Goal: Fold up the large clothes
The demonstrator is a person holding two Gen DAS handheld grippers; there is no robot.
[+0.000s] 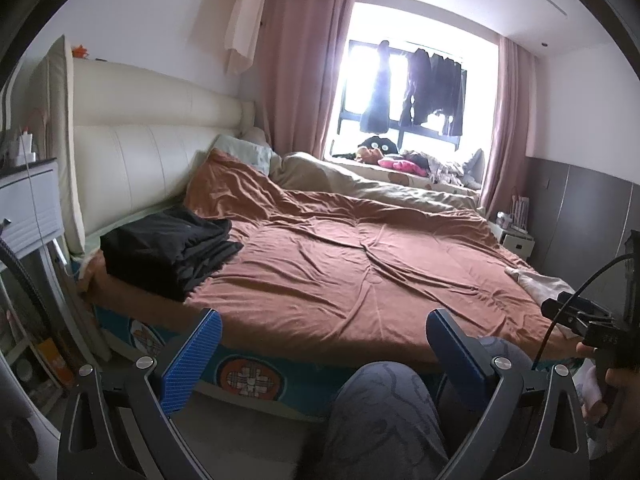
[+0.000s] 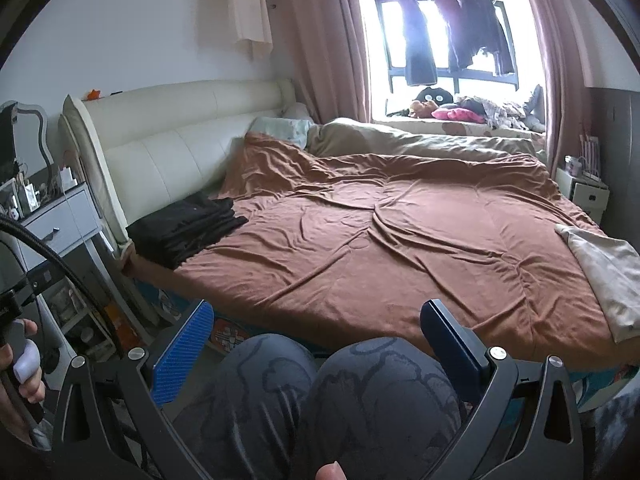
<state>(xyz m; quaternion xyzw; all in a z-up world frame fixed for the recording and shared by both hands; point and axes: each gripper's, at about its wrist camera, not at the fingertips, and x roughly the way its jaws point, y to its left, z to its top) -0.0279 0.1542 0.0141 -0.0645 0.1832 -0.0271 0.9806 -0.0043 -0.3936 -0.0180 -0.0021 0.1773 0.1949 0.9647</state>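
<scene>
While a folded stack of black clothes [image 1: 170, 250] lies at the bed's [image 1: 352, 280] near headboard corner | a beige cloth [image 2: 608, 276] lies at the foot-side edge | left claw [image 1: 320, 360] fingers apart, empty | right claw [image 2: 316, 350] fingers apart, empty, above the person's knees [image 2: 320, 392].

A wide bed [image 2: 280, 322] with a cream padded headboard [image 2: 168, 148] stands ahead of both grippers, covered by a wrinkled rust-brown duvet [image 2: 380, 240]. On it, far left by the headboard, lies a stack of folded black clothes [image 2: 188, 222]. A beige cloth [image 2: 608, 276] lies at the right edge, a beige quilt [image 2: 420, 140] along the far side.
</scene>
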